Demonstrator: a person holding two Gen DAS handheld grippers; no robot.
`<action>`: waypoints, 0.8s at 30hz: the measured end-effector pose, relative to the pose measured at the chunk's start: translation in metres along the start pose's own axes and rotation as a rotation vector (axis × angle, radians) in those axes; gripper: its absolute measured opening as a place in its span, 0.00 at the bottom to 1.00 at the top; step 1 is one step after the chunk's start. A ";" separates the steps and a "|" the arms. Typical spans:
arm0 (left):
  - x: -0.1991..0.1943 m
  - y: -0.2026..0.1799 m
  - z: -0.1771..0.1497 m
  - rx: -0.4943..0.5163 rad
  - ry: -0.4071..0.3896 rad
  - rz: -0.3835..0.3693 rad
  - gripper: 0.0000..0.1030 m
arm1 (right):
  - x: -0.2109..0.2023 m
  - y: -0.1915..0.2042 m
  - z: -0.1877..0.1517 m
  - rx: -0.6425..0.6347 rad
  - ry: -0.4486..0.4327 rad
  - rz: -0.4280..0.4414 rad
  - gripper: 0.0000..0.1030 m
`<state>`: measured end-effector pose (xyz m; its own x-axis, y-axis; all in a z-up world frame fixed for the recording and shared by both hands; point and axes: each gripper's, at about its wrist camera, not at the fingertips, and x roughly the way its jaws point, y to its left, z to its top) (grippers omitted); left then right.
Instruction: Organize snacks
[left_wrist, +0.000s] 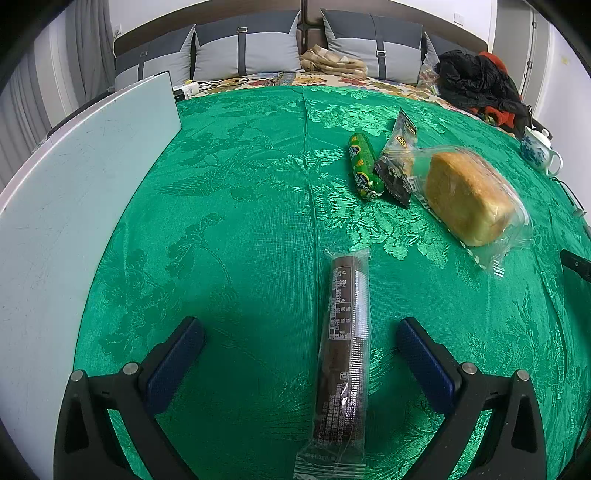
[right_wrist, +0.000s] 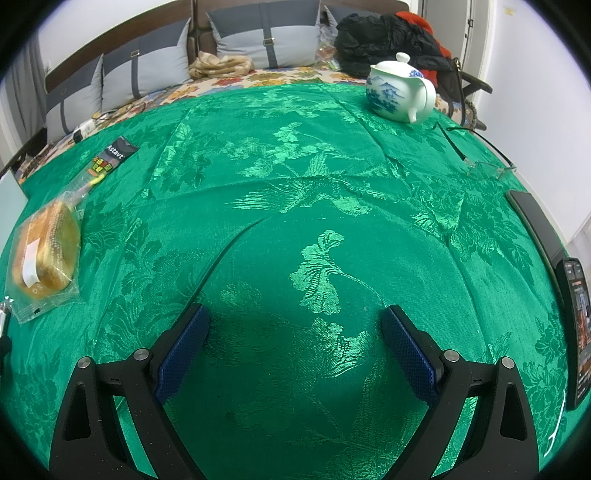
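A long brown snack bar in a clear wrapper (left_wrist: 343, 343) lies on the green tablecloth (left_wrist: 240, 221), running lengthwise between the fingers of my left gripper (left_wrist: 300, 332), which is open and not touching it. Farther right lie a green candy roll (left_wrist: 362, 167), a dark snack packet (left_wrist: 397, 158) and a wrapped bread bun (left_wrist: 467, 194). My right gripper (right_wrist: 295, 321) hovers open over bare cloth with nothing between its fingers. The bun (right_wrist: 46, 251) and a dark packet (right_wrist: 110, 157) show at the far left of the right wrist view.
A white board (left_wrist: 74, 206) covers the table's left side. A blue-and-white teapot (right_wrist: 400, 92) stands at the far right, with glasses (right_wrist: 480, 162) and a phone (right_wrist: 576, 328) near the right edge. Behind the table is a sofa with grey cushions (left_wrist: 247, 48) and dark clothes (left_wrist: 476, 81).
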<state>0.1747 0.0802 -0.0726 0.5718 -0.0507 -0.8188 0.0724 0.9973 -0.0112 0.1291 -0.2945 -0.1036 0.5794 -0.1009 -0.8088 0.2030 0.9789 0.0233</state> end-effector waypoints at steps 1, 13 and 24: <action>0.000 0.000 0.000 0.001 0.000 -0.001 1.00 | 0.000 0.000 0.000 0.000 0.000 0.000 0.94; -0.005 -0.011 0.008 0.017 0.098 -0.011 0.80 | 0.002 0.001 0.006 0.000 0.032 0.002 0.94; -0.017 -0.001 0.003 -0.005 0.073 -0.081 0.18 | -0.034 0.176 0.091 -0.236 0.202 0.409 0.92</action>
<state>0.1668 0.0799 -0.0569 0.5027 -0.1277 -0.8550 0.1118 0.9903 -0.0822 0.2176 -0.1347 -0.0185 0.4050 0.3121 -0.8594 -0.2059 0.9469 0.2468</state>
